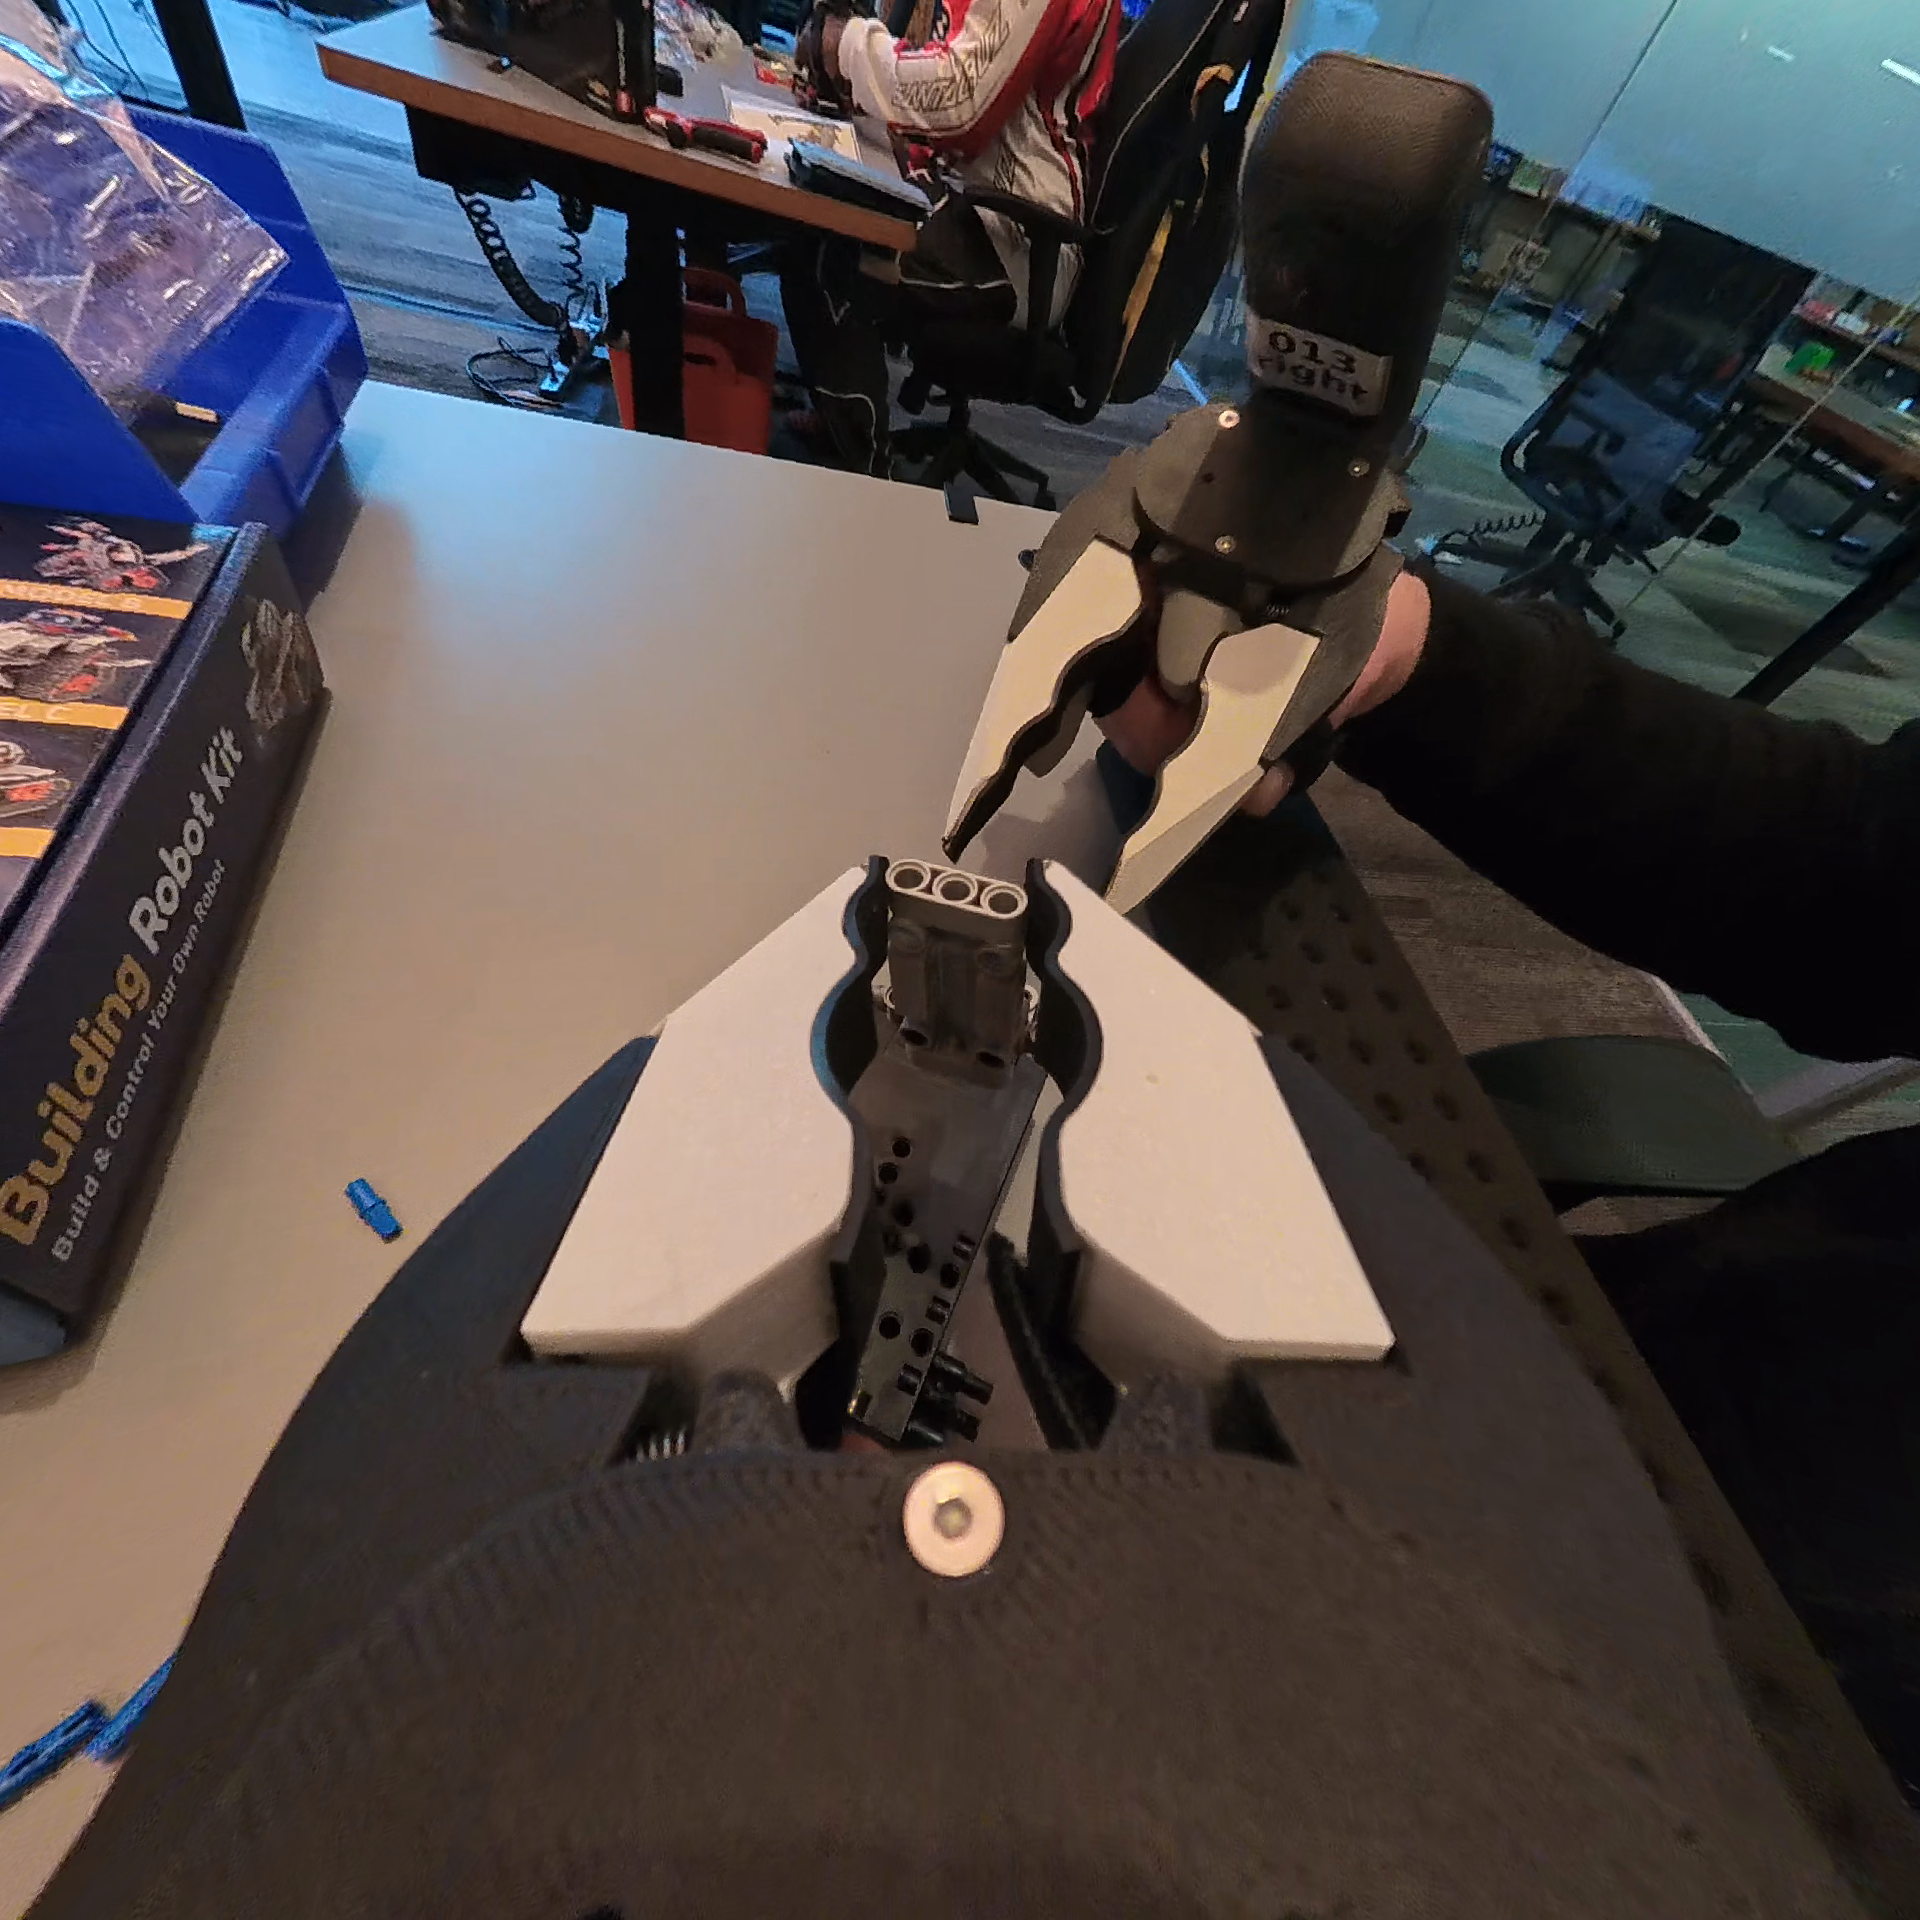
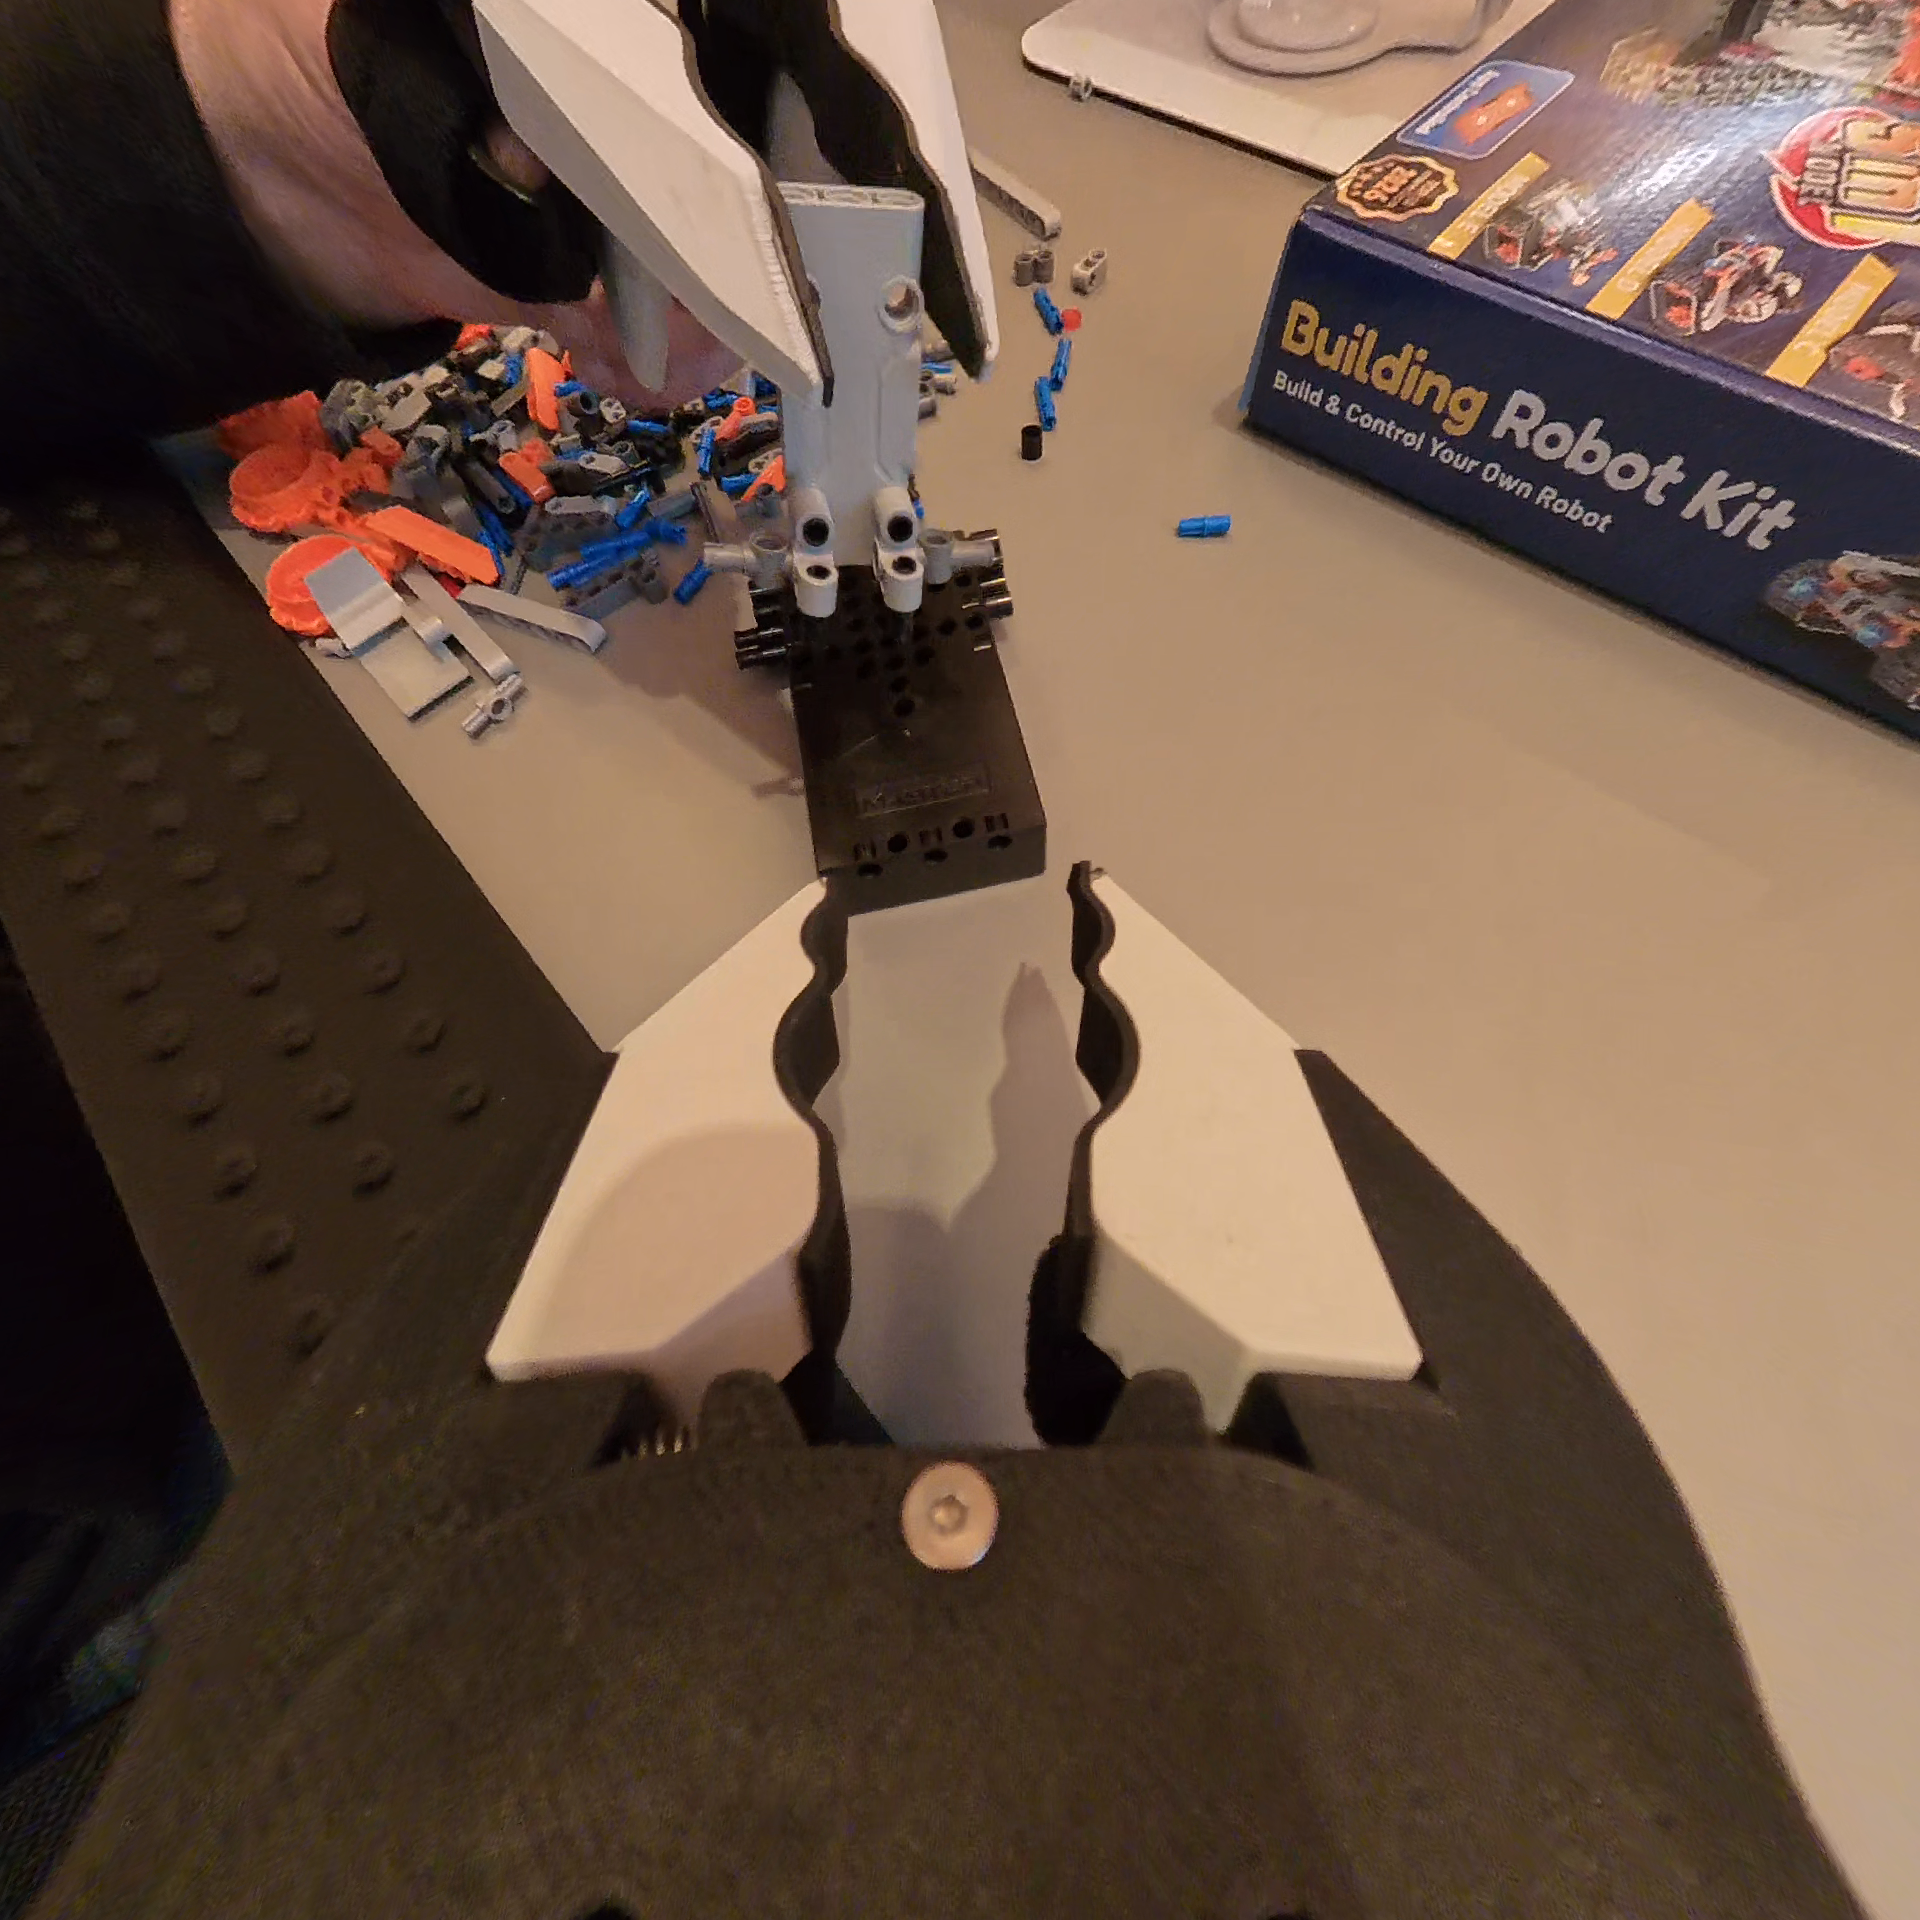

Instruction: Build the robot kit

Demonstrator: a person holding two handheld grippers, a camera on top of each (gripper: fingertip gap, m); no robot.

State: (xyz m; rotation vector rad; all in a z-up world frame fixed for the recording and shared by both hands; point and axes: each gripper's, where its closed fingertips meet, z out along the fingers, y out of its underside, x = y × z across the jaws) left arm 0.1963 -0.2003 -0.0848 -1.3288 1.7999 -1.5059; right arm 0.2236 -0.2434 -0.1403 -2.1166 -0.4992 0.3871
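Note:
My left gripper [image 1: 956, 883] is shut on a grey block [image 1: 951, 940] with three round holes at its end. The grey block is joined to a black perforated block [image 1: 925, 1226] that lies between the fingers. In the right wrist view the left gripper [image 2: 899, 374] reaches down from the top and holds the grey block [image 2: 852, 416] upright. The black block [image 2: 914, 748] extends toward me over the grey table [image 2: 1455, 935]. My right gripper [image 2: 951, 883] is open and empty, its tips just short of the black block's near end. It also shows in the left wrist view [image 1: 1039, 864].
A pile of orange, blue, grey and black parts [image 2: 468, 488] lies left of the assembly. A dark blue kit box [image 2: 1610, 343] is at the right, with a loose blue pin [image 2: 1203, 527] near it. A blue bin [image 1: 208, 343] and a seated person [image 1: 966, 104] are beyond. Spacing between my two grippers at the tips: around 8 cm. Left tips and right tips are each some 15 cm from the loose blue pin [image 2: 1203, 527]. The left camera catches it too, in the left wrist view [image 1: 372, 1209].

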